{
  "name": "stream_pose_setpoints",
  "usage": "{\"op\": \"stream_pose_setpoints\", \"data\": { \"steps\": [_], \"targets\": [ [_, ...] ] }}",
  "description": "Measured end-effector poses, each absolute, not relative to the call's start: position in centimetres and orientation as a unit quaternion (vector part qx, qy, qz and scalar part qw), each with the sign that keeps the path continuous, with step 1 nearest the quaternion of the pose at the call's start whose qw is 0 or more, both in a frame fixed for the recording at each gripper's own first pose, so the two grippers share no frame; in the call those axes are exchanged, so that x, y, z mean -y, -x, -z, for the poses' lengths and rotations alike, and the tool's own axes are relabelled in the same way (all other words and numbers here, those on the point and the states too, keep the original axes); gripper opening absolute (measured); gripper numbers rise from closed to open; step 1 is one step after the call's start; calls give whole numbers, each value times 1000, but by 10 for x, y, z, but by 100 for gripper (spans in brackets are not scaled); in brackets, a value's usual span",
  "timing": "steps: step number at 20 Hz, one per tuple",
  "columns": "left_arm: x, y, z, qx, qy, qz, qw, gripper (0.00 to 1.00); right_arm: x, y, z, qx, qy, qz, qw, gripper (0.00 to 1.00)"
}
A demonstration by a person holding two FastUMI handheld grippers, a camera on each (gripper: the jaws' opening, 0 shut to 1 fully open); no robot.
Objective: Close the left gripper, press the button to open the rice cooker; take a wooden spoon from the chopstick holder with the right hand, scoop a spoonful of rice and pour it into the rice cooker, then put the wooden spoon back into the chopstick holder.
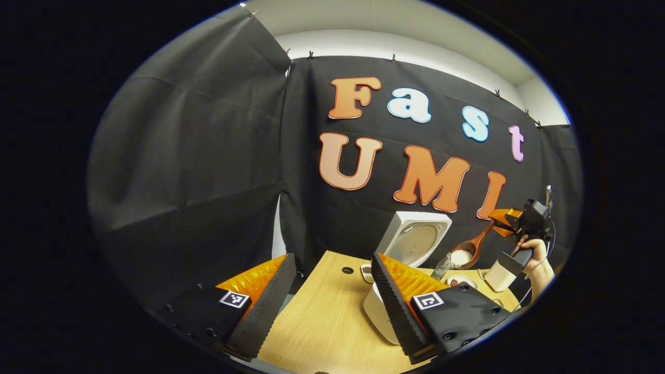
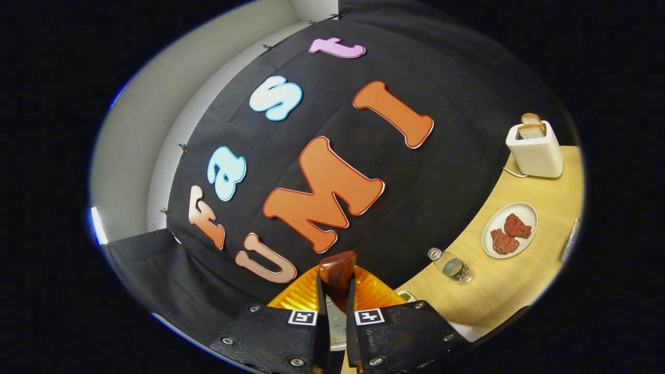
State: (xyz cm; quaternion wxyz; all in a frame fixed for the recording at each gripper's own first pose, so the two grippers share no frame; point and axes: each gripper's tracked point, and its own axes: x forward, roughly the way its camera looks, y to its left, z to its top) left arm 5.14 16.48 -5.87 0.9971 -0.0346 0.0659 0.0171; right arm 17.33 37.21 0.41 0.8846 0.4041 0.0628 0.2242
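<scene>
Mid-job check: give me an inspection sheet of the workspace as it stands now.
Surface: wooden table, with a round hole near its back edge.
Job's things: rice cooker lid up; spoon loaded with rice, raised beside the lid.
Clutter: toaster with bread; plate with two reddish pieces; bottle lying down; small dish by the cooker.
Grippers: left gripper open, low over the table; right gripper shut on the spoon handle.
Cables: toaster cord on the table.
Surroundings: black cloth wall, white wall above.
</scene>
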Motion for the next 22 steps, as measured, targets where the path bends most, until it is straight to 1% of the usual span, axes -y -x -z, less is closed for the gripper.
{"op": "stream_pose_setpoints", "data": {
  "steps": [4,7,12,22],
  "targets": [
    [-163,-52,60,-65,34,-18,997,100,-380,-172,-12,-45,-366,-237,899,12],
    [-161,-50,61,-66,34,-21,997,99,-387,-170,-16,-34,-341,-251,905,12],
    [-159,-51,62,-68,33,-21,997,100,-400,-161,-26,-22,-315,-273,909,12],
    [-160,-51,63,-70,32,-21,997,99,-417,-146,-38,8,-256,-306,917,12]
  ]
}}
